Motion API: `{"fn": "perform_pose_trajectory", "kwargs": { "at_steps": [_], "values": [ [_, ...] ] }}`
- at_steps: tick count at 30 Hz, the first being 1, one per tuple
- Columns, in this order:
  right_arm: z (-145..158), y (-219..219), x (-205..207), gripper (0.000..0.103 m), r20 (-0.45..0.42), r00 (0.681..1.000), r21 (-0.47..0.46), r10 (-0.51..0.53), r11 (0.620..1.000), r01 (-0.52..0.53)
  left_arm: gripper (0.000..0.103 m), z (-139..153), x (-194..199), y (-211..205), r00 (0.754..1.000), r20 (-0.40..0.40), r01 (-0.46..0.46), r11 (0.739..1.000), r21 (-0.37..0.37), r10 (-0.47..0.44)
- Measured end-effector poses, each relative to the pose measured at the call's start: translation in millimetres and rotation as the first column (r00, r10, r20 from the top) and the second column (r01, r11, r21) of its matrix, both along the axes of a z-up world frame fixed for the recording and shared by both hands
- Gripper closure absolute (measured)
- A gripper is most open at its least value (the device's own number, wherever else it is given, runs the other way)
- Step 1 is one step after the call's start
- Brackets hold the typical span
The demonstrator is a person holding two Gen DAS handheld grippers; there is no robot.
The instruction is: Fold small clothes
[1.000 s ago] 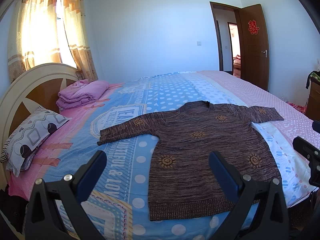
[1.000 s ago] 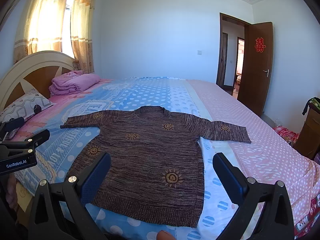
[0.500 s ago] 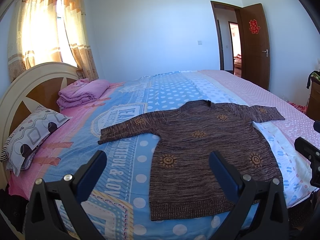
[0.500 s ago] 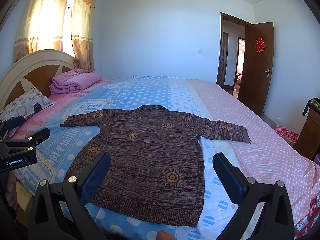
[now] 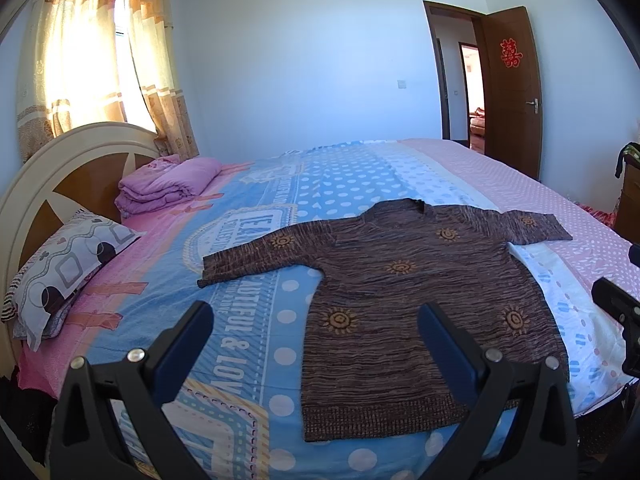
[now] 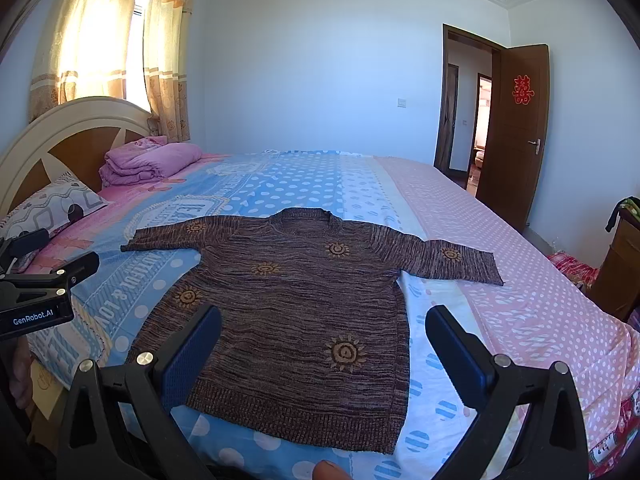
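A brown knitted sweater (image 5: 404,300) with orange sun motifs lies flat on the bed, both sleeves spread out, hem toward me; it also shows in the right wrist view (image 6: 296,312). My left gripper (image 5: 316,332) is open and empty, held above the bed's near edge by the sweater's left hem. My right gripper (image 6: 324,340) is open and empty, held over the sweater's hem. The right gripper's body (image 5: 616,312) shows at the right edge of the left wrist view, the left gripper's body (image 6: 36,292) at the left of the right wrist view.
The bed (image 5: 248,264) has a blue, white and pink dotted cover. A folded pink blanket (image 5: 168,188) and a patterned pillow (image 5: 64,268) lie by the headboard (image 5: 52,184) at left. A wooden cabinet (image 6: 620,264) stands at right, an open door (image 6: 516,136) behind.
Both grippers have drifted very slightly; the sweater has not moved and both grippers stay open.
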State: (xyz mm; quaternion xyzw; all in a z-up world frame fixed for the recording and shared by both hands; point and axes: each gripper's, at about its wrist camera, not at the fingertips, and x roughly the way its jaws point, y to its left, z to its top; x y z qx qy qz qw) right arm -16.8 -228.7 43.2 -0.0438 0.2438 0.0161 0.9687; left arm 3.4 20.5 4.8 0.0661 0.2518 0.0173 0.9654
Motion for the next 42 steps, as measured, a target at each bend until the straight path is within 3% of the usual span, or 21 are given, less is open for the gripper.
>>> {"fn": "perform_pose_trajectory", "kwargs": {
  "at_steps": [13,22,29,42],
  "values": [
    [-5.1,-2.2,4.0,0.001,-0.005,1.000,0.004,0.018,1.000,-0.018,0.000,-7.7,8.9,-3.1,1.000,-0.022,0.001,1.000,0.014,0.000],
    [-21.2,-25.9,29.3,0.001,-0.066,0.998,0.050,-0.006,0.999,0.009,0.000,-26.2,36.6,-6.6,0.995,-0.096,-0.001,1.000,0.010,0.002],
    [-32.1,-36.9,40.7,0.001,-0.100,0.995,0.065,-0.020,0.998,0.027,0.000,-30.8,46.9,-17.4,0.994,-0.107,0.019,0.999,0.031,-0.015],
    [-57.6,-91.1,82.5,0.001,-0.161,0.980,0.079,-0.121,0.988,0.134,0.000,-61.5,109.0,-32.6,0.982,-0.186,0.037,0.998,0.053,-0.027]
  ]
}}
